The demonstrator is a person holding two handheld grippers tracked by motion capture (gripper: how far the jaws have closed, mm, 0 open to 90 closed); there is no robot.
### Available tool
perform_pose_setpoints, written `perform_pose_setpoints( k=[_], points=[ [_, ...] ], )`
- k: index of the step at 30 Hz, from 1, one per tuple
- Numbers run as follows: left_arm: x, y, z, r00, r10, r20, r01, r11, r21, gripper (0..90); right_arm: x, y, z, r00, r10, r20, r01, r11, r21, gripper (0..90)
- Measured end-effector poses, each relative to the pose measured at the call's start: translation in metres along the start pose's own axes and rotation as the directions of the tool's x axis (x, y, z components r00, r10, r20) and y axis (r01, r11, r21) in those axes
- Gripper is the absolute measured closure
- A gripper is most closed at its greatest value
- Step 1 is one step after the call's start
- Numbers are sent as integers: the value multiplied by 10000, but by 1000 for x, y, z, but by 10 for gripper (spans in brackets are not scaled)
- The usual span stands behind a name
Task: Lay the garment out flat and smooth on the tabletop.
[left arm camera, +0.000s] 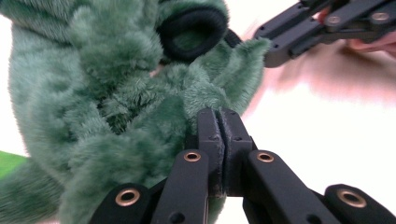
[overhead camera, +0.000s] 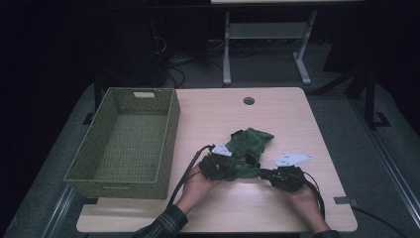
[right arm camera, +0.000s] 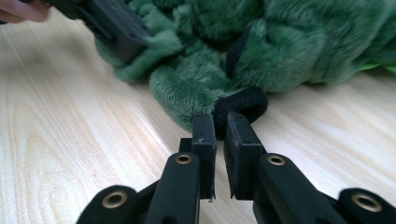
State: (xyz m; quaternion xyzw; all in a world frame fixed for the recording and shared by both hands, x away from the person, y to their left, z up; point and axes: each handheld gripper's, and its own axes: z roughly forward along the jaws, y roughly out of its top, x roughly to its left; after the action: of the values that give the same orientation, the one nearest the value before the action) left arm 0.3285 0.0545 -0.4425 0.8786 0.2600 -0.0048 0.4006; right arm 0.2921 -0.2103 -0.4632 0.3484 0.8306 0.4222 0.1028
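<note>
High view first: the green fuzzy garment (overhead camera: 246,151) lies bunched on the wooden table (overhead camera: 277,114) just in front of me, with the woven basket (overhead camera: 171,129) standing to its left, near but apart. My left gripper (overhead camera: 220,166) is at the garment's near left edge and my right gripper (overhead camera: 270,173) at its near right edge.

Left gripper view shows my left gripper (left arm camera: 224,121) with its jaws pressed together on a fold of the plush fabric (left arm camera: 116,93), only a thin bite of pile caught at the tips. Right gripper view shows my right gripper (right arm camera: 220,126) pinching the black cuff (right arm camera: 243,105), with a narrow gap between the pads and the cuff's edge held there.

As I judge it, the step is taking hold of both sides so I can lift and spread or fold the garment. To do that well, I should check that each bite is deep enough before pulling; the left one looks shallow and could slip off the fur. I would raise both hands together, evenly, and draw them apart gently so the cloth opens without tearing loose from either side.
</note>
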Motion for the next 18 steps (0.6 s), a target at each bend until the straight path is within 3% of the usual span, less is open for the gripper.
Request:
perform_pose_setpoints(
  k=[5,12,18],
  points=[
    [2,3,-19,10000,-32,89,35,9993,-367,882,-5,0,-10,9995,-70,312,74,9999,-132,831],
    [12,-5,-41,9989,-457,-51,453,9968,-658,883,-21,-9,-31,9952,174,960,-157,9997,-188,835],
    [18,-20,-46,9965,-793,-258,785,9964,-321,883,-32,-21,-52,9882,483,1453,-458,9987,-201,839]
  ],
)
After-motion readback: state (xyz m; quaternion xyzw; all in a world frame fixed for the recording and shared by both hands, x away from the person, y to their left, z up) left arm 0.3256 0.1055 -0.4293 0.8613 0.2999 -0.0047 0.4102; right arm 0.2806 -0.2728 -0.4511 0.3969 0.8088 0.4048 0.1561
